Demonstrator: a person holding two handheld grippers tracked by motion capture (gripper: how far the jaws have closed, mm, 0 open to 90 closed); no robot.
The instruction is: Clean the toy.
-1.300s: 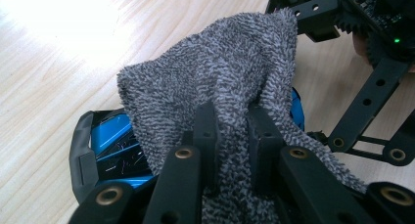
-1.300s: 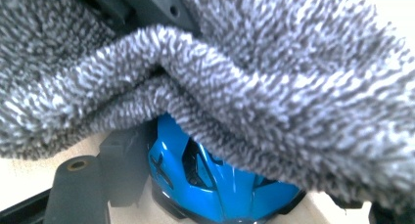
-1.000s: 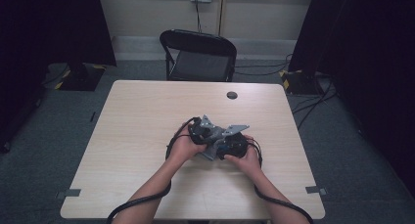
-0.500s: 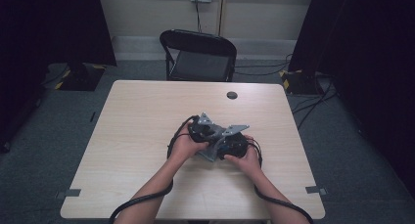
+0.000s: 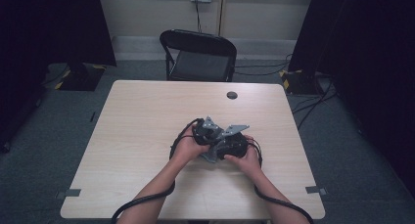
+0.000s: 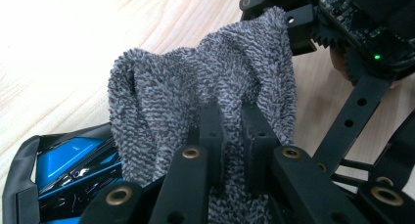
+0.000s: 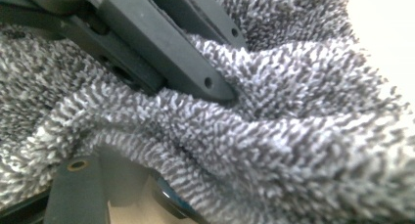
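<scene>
One table [image 5: 147,136]; two hand-held grippers: left [image 6: 230,131] pinching one grey cloth [image 6: 195,87], right [image 5: 234,145] unclear.

No legible txt, labels, brands or nos. anywhere in these views.

Left gripper [image 6: 230,131] fingers just closed, right gripper [image 5: 234,145] close beside it, both forearms reaching forward

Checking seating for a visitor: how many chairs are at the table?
1: a black folding chair stands at the far side of the table, opposite the person. Dark areas on both sides could hide more.
</scene>
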